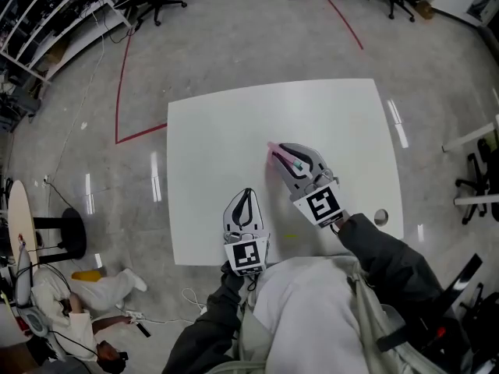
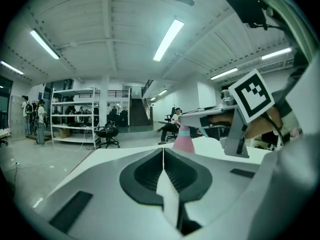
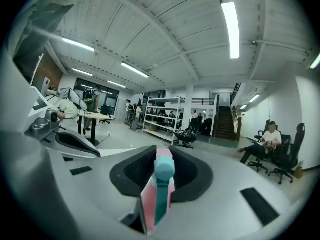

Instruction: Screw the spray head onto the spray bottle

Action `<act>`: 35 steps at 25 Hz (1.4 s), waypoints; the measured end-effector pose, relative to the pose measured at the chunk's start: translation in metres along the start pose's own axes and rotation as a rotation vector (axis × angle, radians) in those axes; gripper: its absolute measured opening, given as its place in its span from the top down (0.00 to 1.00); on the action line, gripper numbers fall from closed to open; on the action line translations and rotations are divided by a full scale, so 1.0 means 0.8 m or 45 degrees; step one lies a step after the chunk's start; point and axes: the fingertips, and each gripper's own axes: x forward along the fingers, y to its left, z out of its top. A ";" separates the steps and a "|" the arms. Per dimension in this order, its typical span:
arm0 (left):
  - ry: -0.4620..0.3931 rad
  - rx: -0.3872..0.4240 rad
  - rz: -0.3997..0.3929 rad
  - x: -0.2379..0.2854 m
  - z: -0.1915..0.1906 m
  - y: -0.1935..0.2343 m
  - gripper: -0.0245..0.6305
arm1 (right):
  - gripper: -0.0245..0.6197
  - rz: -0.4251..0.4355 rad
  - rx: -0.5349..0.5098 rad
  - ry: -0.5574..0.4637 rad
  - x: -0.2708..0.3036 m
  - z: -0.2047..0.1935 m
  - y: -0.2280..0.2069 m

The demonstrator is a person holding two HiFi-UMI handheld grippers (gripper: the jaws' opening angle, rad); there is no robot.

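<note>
A pink spray bottle (image 2: 183,140) stands on the white table (image 1: 218,131), right of the middle. Its pink spray head with a teal nozzle and trigger (image 3: 161,184) sits on top, and my right gripper (image 1: 284,153) is shut on that head from the near side; the head's teal part (image 1: 296,164) shows between the jaws. My left gripper (image 1: 248,195) hovers over the table's near edge, left of the bottle and apart from it. Its jaws (image 2: 163,151) are shut with nothing between them. The bottle's lower body is hidden in the right gripper view.
The table's near right corner has a small round hole (image 1: 380,217). Around the table is a grey shiny floor with red tape lines (image 1: 125,92). Office chairs (image 1: 160,2) and shelving (image 1: 54,22) stand far off. People sit and stand in the background.
</note>
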 end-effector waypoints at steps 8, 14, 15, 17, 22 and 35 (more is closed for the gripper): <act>0.007 -0.016 -0.020 0.007 -0.002 -0.006 0.94 | 0.49 -0.023 0.169 -0.147 -0.002 0.007 -0.011; 0.004 -0.028 -0.030 0.010 -0.002 -0.009 0.94 | 0.48 -0.085 0.146 -0.139 -0.041 0.012 -0.030; 0.006 -0.031 -0.030 0.010 -0.003 -0.008 0.94 | 0.48 -0.113 0.140 -0.146 -0.053 0.012 -0.035; 0.013 -0.042 -0.030 0.010 -0.005 -0.007 0.94 | 0.48 -0.171 0.169 -0.139 -0.079 0.004 -0.047; 0.035 -0.091 -0.036 0.007 -0.012 -0.010 0.94 | 0.55 -0.284 0.206 0.037 -0.136 -0.064 -0.043; 0.145 -0.097 -0.150 -0.011 -0.037 -0.046 0.94 | 0.97 -0.167 0.342 0.200 -0.136 -0.121 0.021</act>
